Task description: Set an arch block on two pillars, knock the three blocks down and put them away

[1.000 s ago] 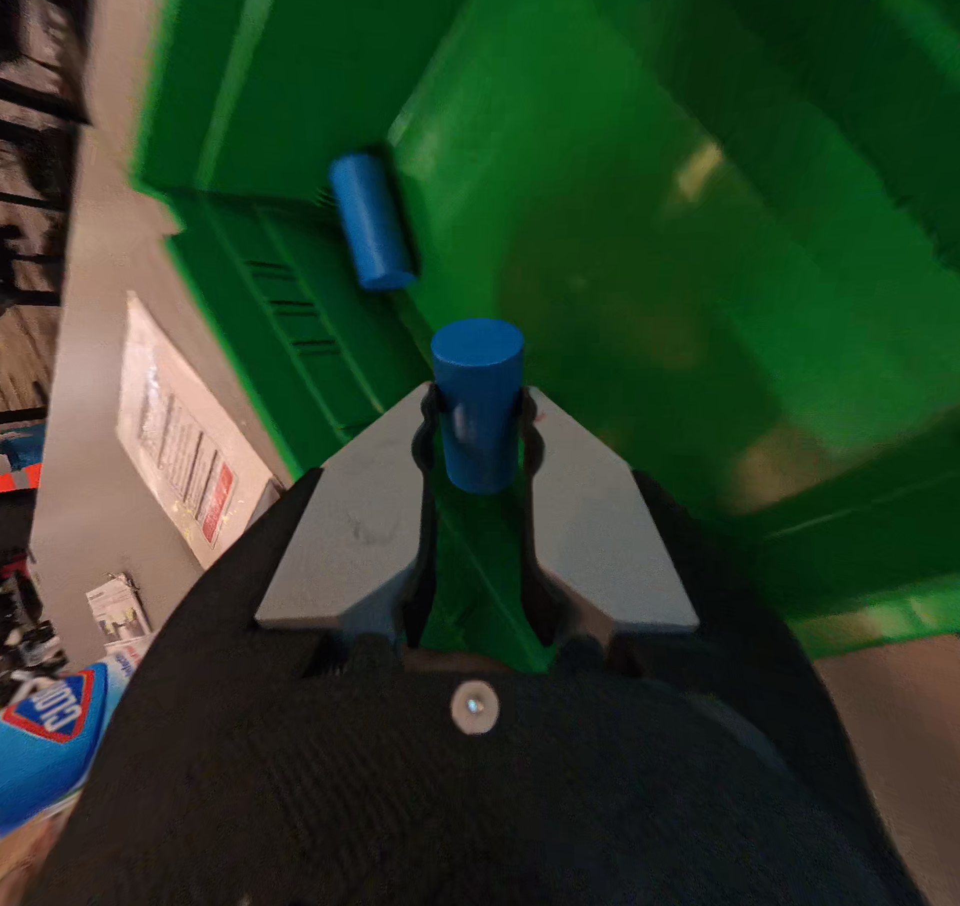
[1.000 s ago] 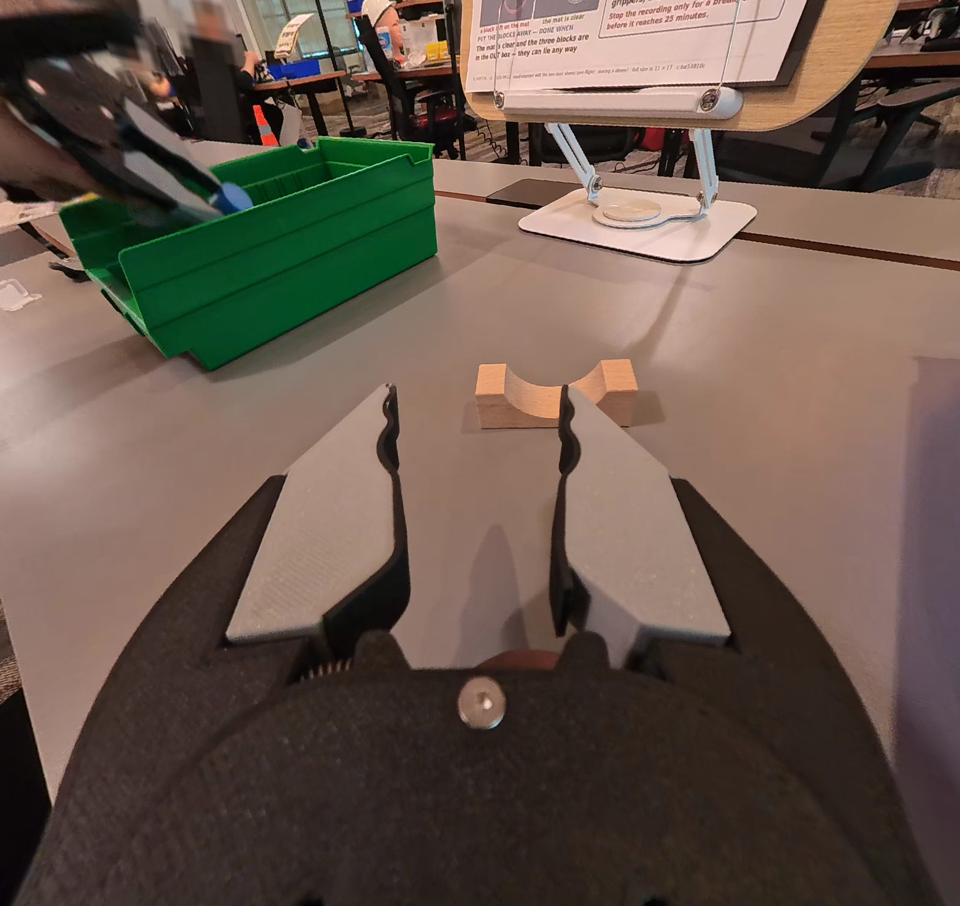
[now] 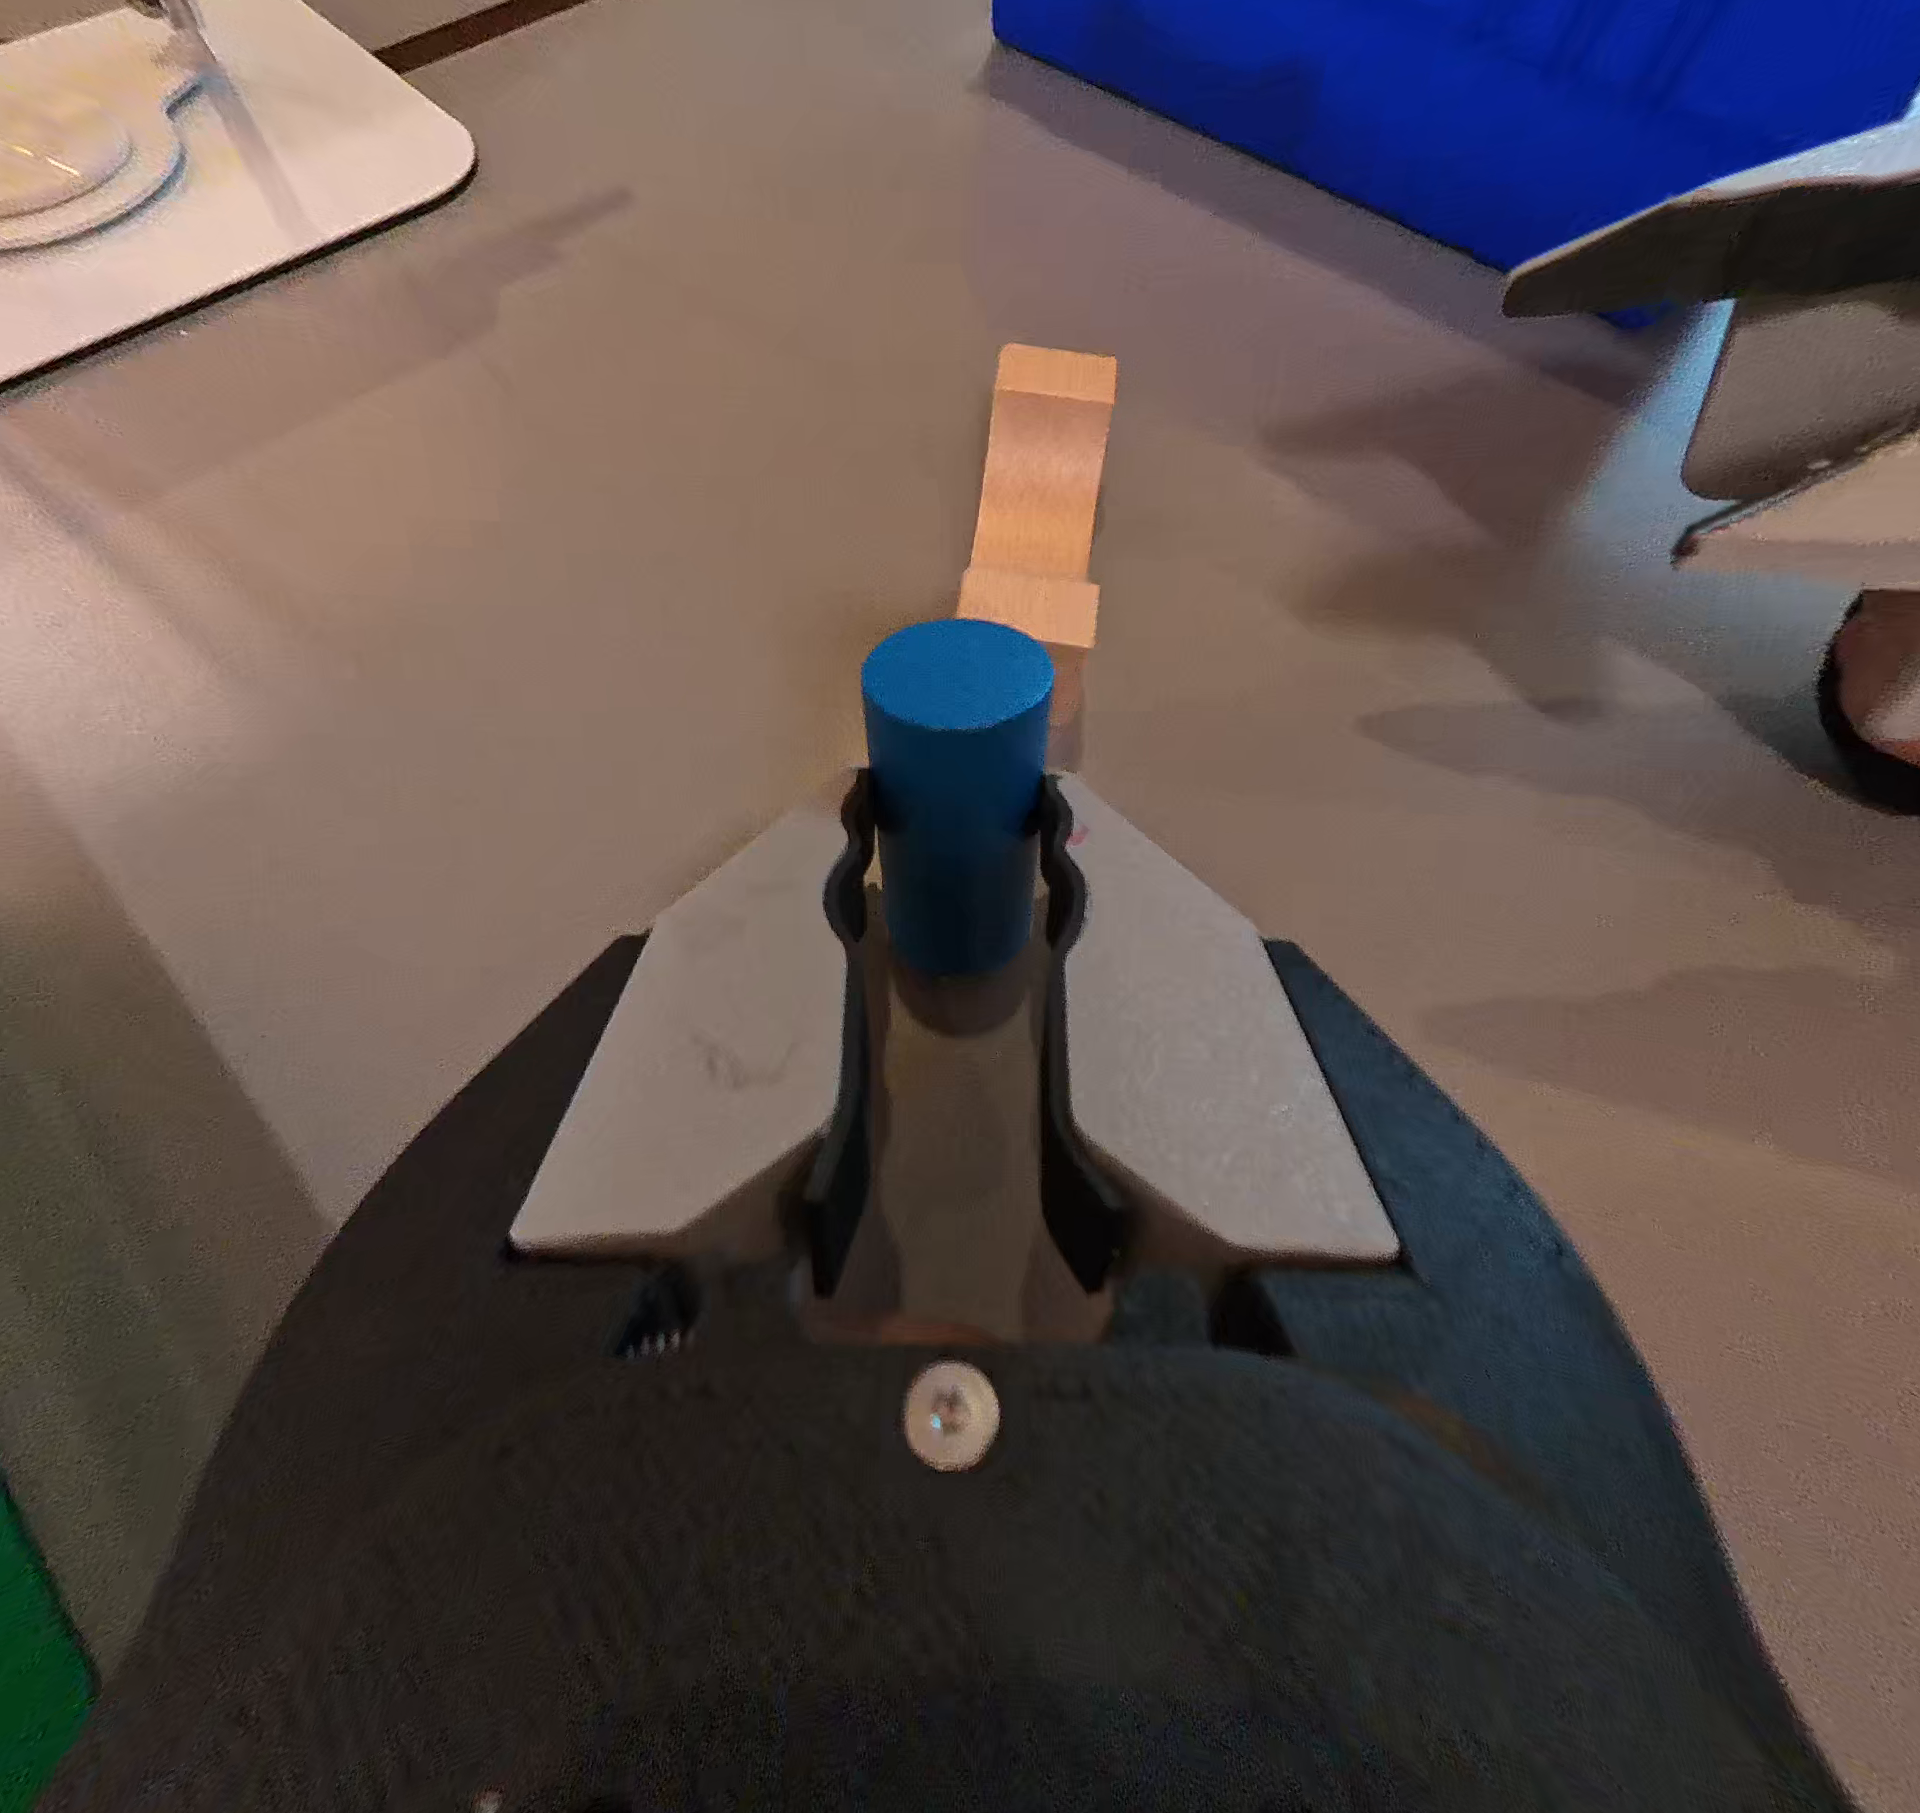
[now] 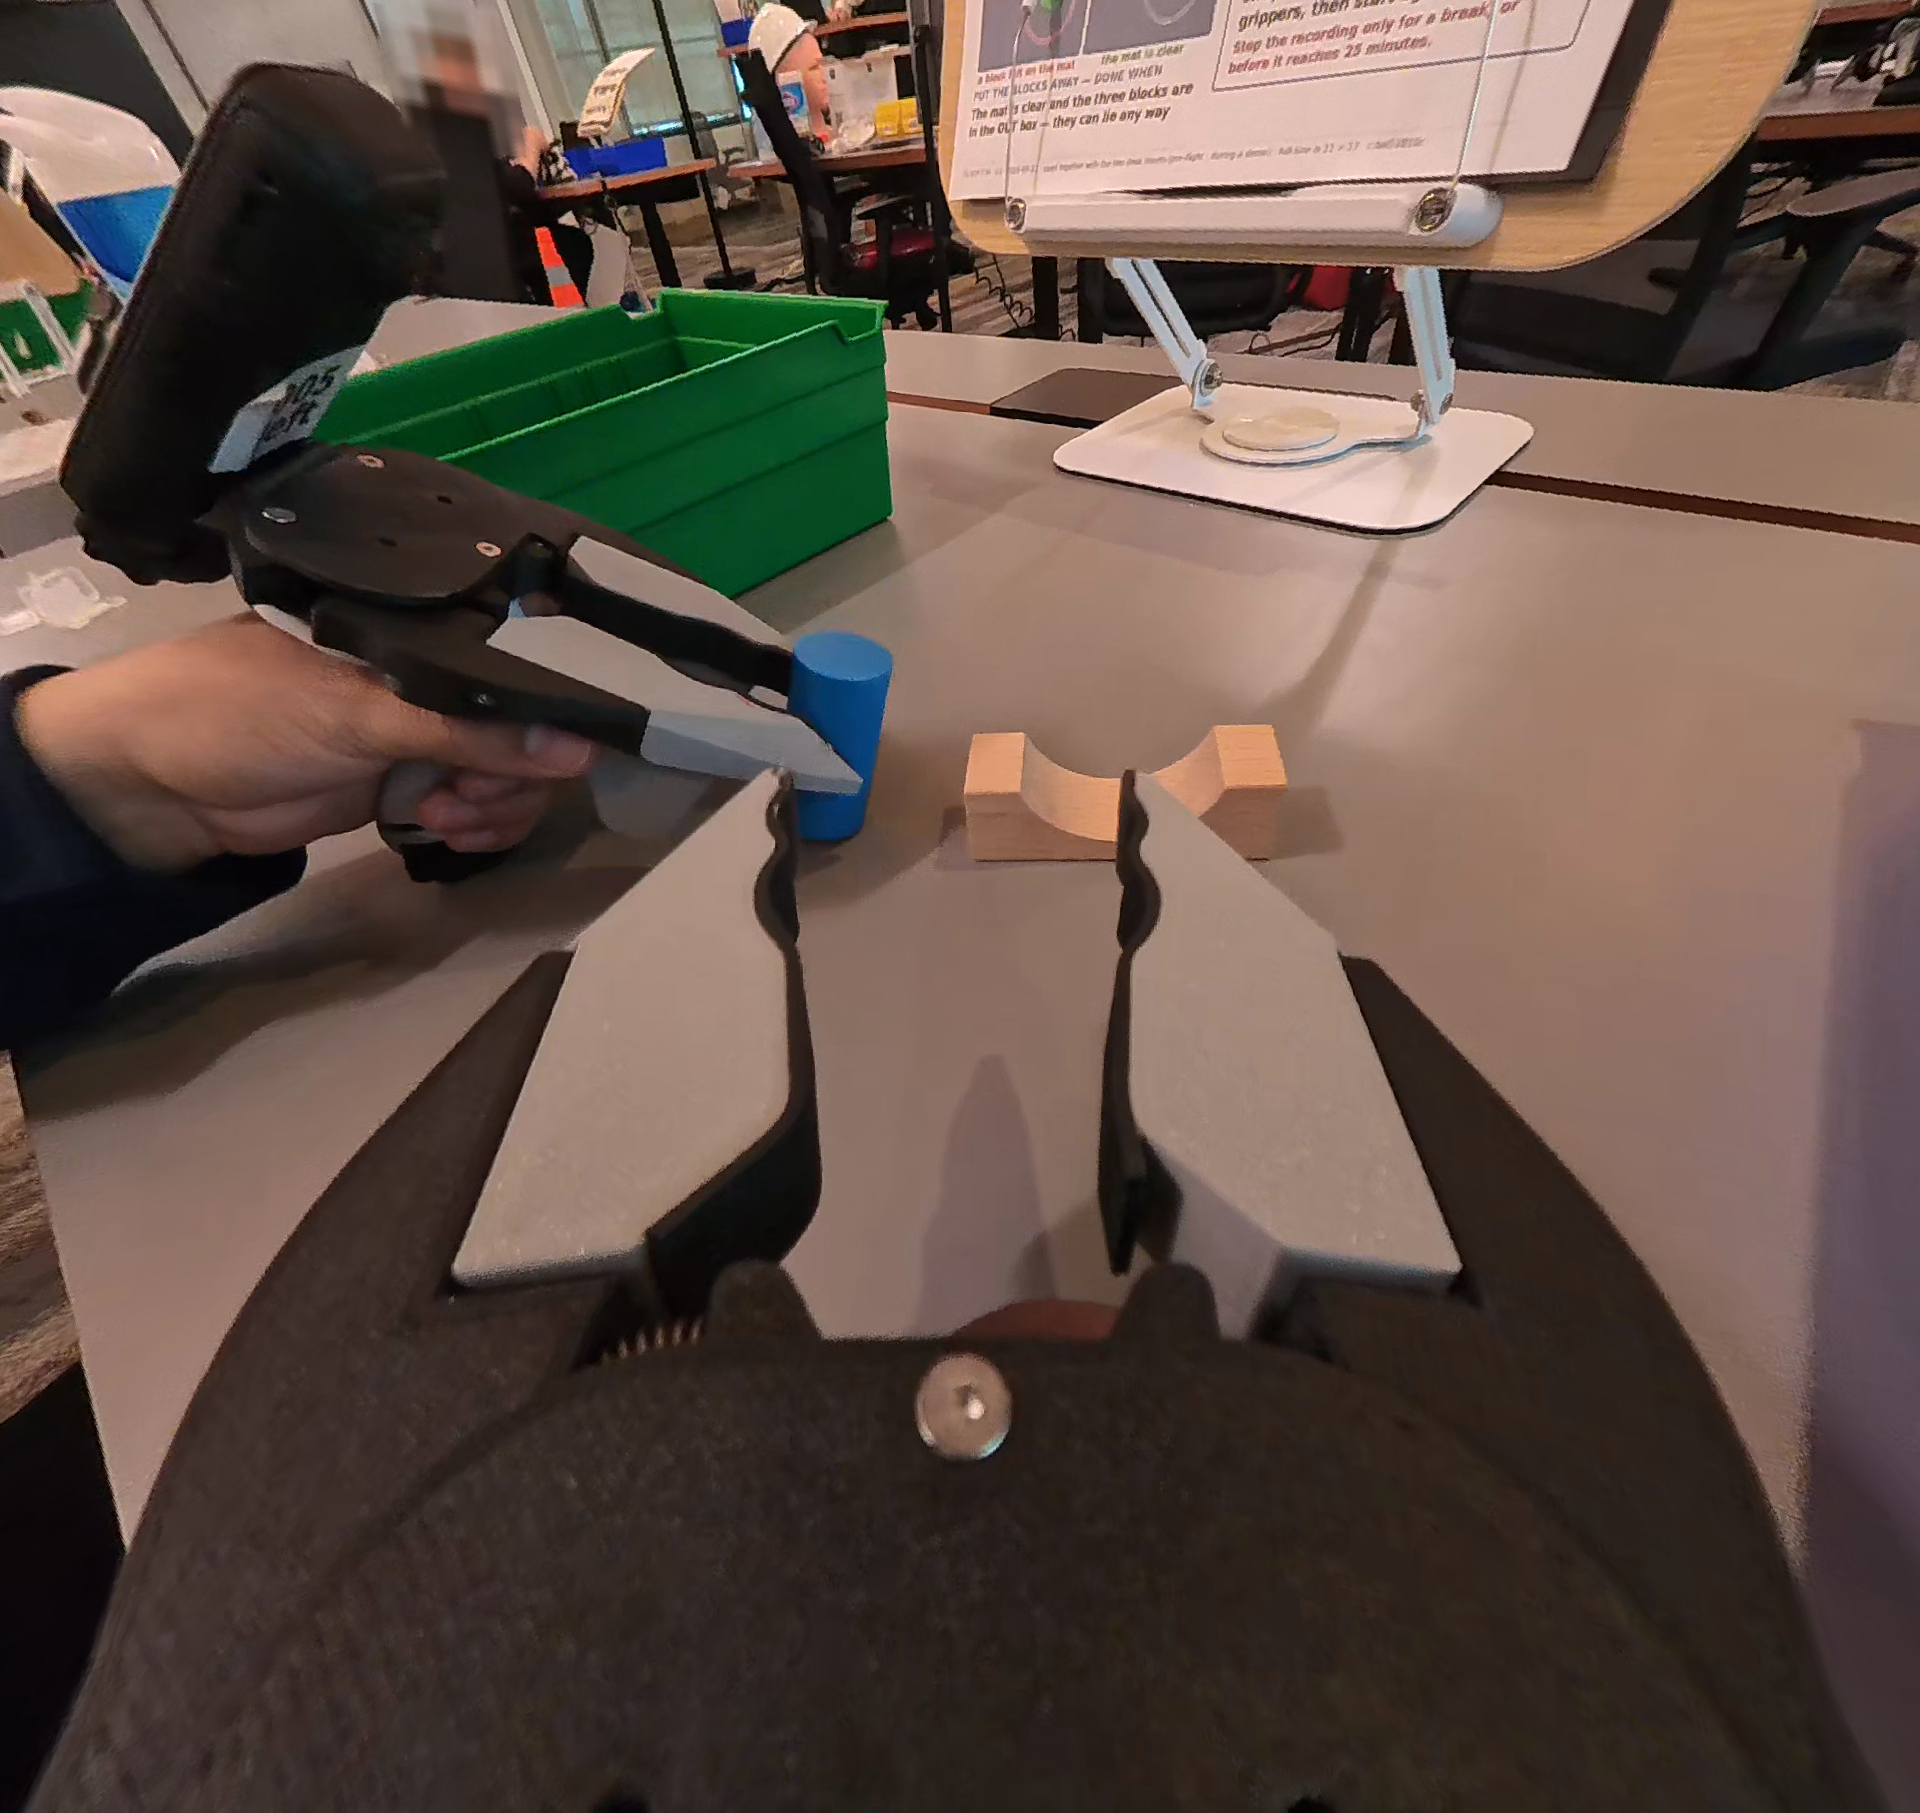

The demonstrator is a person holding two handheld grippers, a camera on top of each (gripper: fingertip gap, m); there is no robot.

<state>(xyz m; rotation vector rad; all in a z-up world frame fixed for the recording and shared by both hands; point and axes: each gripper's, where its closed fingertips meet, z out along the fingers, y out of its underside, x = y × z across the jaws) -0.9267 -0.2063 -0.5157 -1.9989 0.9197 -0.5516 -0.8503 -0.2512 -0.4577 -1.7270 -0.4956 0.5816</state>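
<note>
Left gripper [image 4: 821, 724], held in a person's hand [image 4: 249, 735], is clamped on an upright blue cylinder block [image 4: 840, 735]; both black pads press its sides in the left wrist view, and its lower end sits at or just above the grey counter [image 4: 1455, 724], contact not discernible. Behind it, further back on the counter, stands a green bin [image 4: 675, 444]. Just right of the cylinder, apart from it, a natural-wood arch block [image 4: 1122, 797] lies with its curved cut-out facing up. Right gripper [image 4: 956, 807] hovers near the arch, jaws wide apart with nothing between them. A white document stand [image 4: 1299, 454] sits at the back right; a blue bin [image 3: 1455, 49] shows beyond the arch in the left wrist view.
</note>
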